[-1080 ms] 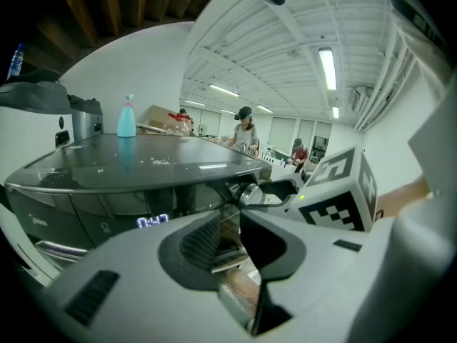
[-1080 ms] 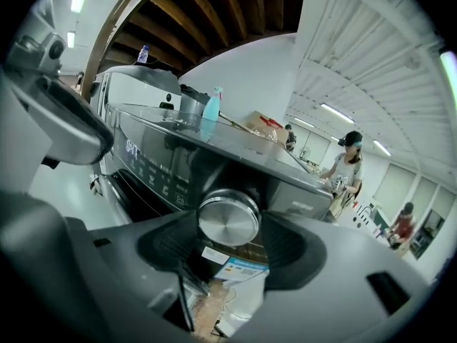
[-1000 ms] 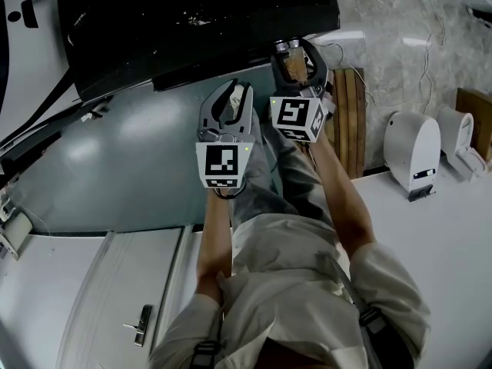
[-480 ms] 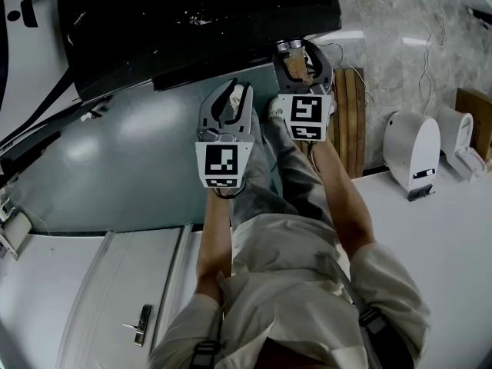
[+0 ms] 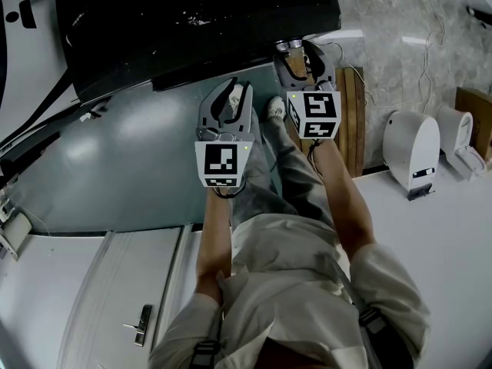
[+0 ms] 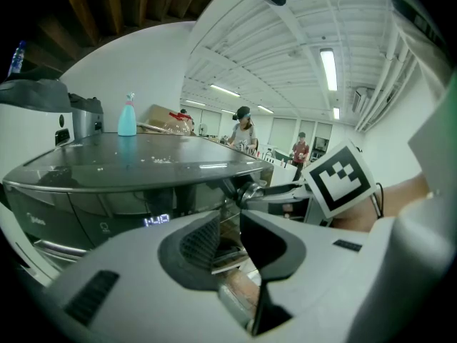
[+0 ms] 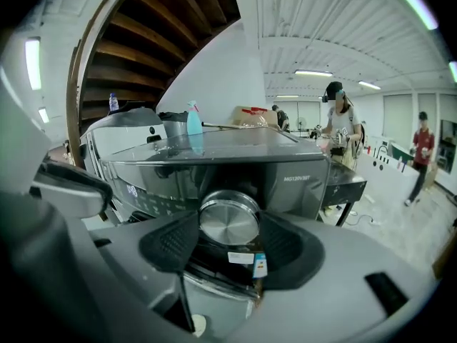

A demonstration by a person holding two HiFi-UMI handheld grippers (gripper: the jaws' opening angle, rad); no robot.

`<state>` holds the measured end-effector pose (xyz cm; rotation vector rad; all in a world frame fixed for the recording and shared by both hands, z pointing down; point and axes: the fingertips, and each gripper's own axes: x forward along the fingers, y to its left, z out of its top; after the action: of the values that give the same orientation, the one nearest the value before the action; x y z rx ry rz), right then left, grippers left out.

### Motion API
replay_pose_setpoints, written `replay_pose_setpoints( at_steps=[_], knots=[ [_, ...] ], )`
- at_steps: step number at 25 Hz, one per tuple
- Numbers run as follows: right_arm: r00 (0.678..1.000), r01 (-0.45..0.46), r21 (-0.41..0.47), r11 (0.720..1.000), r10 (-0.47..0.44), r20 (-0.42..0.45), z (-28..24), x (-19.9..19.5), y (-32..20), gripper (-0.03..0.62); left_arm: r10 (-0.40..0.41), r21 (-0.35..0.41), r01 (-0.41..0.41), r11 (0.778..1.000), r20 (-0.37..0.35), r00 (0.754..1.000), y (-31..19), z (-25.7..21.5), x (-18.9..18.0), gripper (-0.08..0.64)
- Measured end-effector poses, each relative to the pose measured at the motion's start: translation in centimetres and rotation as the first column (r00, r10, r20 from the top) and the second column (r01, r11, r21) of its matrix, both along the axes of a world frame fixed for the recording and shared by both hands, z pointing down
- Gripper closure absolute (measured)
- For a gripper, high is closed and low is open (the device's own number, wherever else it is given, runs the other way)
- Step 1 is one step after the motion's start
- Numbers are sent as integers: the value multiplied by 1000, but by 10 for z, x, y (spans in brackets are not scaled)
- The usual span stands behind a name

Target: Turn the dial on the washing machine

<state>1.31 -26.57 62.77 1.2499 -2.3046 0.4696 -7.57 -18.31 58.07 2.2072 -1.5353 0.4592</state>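
Open workshop hall with a white ribbed ceiling and strip lights; several people stand at benches in the far background. In the foreground is a dark grey front-loading washing machine [image 7: 307, 181] with a glossy top, on which a pale blue spray bottle [image 7: 193, 127] stands upright. The task's thing, a brushed-metal dial [image 7: 229, 220], sits on the machine's front panel, at the upper edge of the head view beside the black top.

Right gripper [image 5: 301, 56]: clenched on the dial. The right gripper view shows the round face of the dial filling the space between the two dark ribbed pads [image 7: 171, 241], one pad against each side of its rim.

Left gripper [image 6: 225, 231]: released and idle, held just to the left of the right one, off the panel. Its jaws stand a little apart with nothing between them; only the machine front and its lit display [image 6: 156, 221] show beyond.

Change over the last second (head view): the marker cube [image 5: 315, 114] on the right gripper has swung from a corner-on pose to a nearly square-on face and shifted slightly rightward, while the jaws have stayed at the dial. The left gripper and the person's stance have not moved.

Reading: the right gripper has rolled about its own axis with the dial in its grip, so the turn appears to be under way. How far the dial itself has rotated cannot be read, as its plain face shows no pointer.
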Motion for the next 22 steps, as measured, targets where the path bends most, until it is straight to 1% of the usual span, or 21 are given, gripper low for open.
replay_pose_setpoints(
  at_steps=[11,18,22],
  knots=[
    [993,-7,-72,997,15,113,1,2,0,327,0,2,0,1000,-4,1000,-3,0,3,465],
    [981,-6,-122,993,30,191,3,3,-1,327,2,6,-2,1000,-8,1000,-4,0,5,465],
    [968,-10,-155,988,48,246,3,4,-1,327,1,7,-1,1000,-11,1000,-6,-1,7,465]
  ],
)
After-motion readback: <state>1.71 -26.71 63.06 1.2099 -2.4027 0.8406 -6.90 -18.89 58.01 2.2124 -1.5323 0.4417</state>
